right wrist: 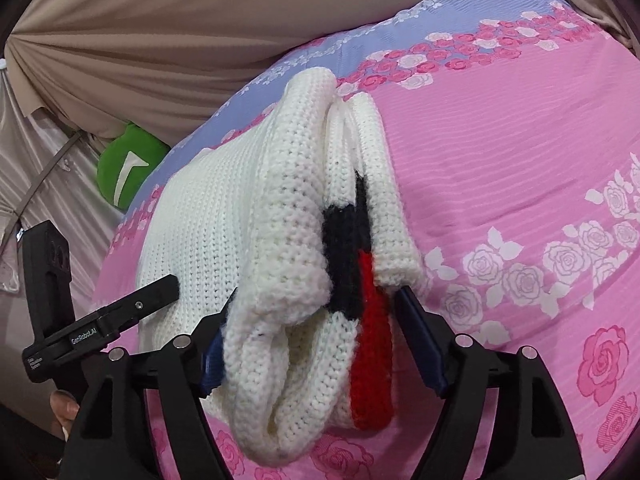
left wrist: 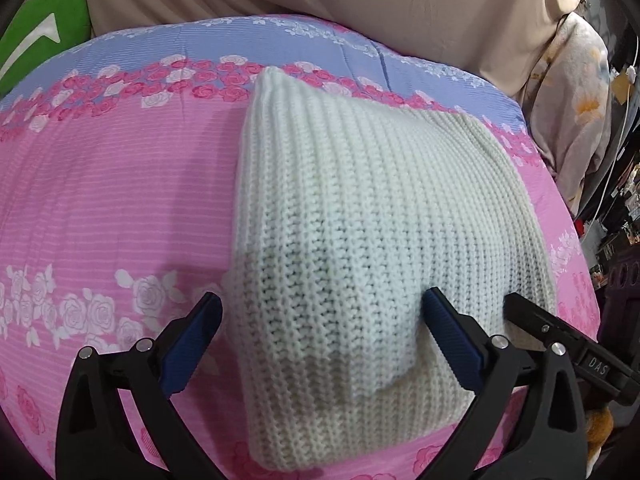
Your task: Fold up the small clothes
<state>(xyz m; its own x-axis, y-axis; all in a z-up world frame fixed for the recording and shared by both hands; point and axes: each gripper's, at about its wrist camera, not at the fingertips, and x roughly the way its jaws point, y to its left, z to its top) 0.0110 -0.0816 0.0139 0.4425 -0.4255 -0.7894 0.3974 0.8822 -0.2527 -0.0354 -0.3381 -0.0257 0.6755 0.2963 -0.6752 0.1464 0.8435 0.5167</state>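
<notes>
Both the left gripper (left wrist: 322, 322) and the right gripper (right wrist: 316, 328) stand released around the folded white knit sweater (left wrist: 360, 208) on the rose-print bedspread (left wrist: 112, 184), green cushion (left wrist: 44, 44) at 10 o'clock.

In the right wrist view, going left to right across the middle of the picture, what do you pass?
Other hand's tongs → green cushion → white knit sweater → its black patch → its red patch → pink floral bedsheet.

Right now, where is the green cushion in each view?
Left wrist view: green cushion at the top left edge, beyond the bedsheet.
Right wrist view: green cushion at middle left, behind the white knitted garment.
Shared landmark: the sheet's blue band with pink roses.
</notes>
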